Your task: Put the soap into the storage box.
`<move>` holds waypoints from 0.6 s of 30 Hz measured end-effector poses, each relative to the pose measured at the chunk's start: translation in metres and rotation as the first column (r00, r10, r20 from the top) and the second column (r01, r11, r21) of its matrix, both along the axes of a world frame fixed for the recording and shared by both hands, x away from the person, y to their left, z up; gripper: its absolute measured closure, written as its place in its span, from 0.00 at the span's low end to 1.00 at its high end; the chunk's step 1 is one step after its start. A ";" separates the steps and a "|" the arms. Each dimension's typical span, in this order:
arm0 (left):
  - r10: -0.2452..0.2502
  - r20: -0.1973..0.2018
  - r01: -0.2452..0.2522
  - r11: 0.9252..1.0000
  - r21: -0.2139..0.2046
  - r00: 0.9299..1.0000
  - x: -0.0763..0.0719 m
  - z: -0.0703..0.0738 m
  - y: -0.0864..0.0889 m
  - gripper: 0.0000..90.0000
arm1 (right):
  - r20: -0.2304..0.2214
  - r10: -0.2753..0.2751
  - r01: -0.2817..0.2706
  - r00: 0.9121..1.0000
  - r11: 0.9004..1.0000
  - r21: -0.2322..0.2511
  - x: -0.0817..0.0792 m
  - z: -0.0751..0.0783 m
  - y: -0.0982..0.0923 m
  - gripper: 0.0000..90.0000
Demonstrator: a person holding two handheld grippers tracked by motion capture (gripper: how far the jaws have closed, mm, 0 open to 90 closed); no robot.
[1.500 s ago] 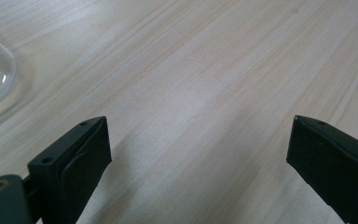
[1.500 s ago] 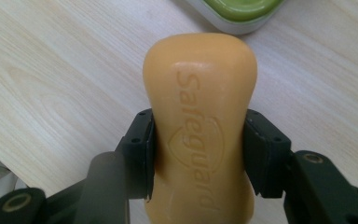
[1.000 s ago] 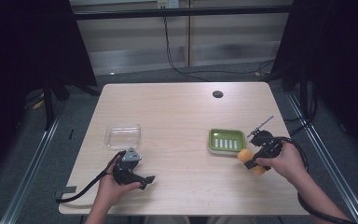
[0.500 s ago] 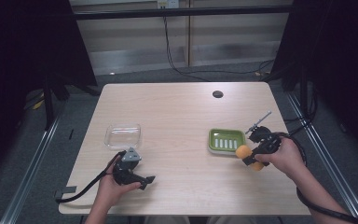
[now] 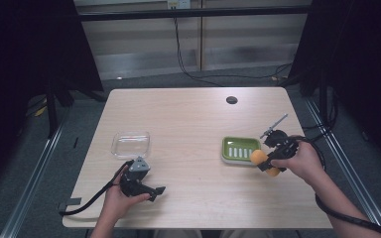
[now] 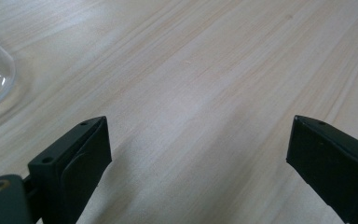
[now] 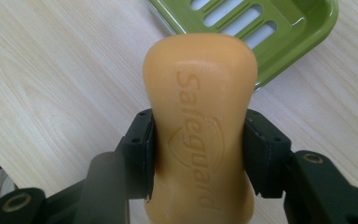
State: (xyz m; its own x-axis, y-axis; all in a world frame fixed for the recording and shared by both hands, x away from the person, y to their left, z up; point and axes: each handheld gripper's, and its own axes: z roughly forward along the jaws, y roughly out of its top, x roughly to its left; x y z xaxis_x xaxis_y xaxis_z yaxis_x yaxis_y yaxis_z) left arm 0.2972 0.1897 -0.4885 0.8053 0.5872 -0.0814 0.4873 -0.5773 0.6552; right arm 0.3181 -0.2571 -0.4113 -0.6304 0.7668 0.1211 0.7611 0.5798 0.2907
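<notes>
Soap bar (image 7: 198,126): pinched by right gripper (image 5: 267,162), at dish's 4 o'clock rim. Green soap dish (image 5: 240,148): empty, placement judged pending. Left gripper (image 6: 200,154): spread wide, idle at table's 7 o'clock.

On the table (image 5: 193,124), the soap dish (image 5: 238,149) lies at the right side and the clear container (image 5: 130,144) lies at the left, well apart from each other. The right gripper (image 5: 264,163) is just beside the near right corner of the dish, with the soap bar (image 7: 199,121) between its jaws, over the dish's edge. The left gripper (image 5: 151,188) is in front of the container, near the table's front edge. A small round hole (image 5: 231,100) sits behind the dish, toward the far edge.
</notes>
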 end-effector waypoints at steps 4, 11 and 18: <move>0.002 0.000 -0.002 1.000 -0.001 1.000 0.000 0.000 0.000 0.07 | 0.000 0.014 -0.014 1.000 1.000 -0.009 0.002 0.000 0.001 0.56; 0.005 -0.002 -0.005 1.000 -0.005 1.000 0.000 -0.001 0.000 0.07 | -0.009 0.025 -0.025 1.000 1.000 -0.014 0.007 -0.002 0.005 0.56; 0.000 0.004 0.000 1.000 -0.001 1.000 0.001 -0.002 0.000 0.07 | -0.003 0.046 -0.046 0.999 0.999 -0.018 0.012 -0.002 0.008 0.56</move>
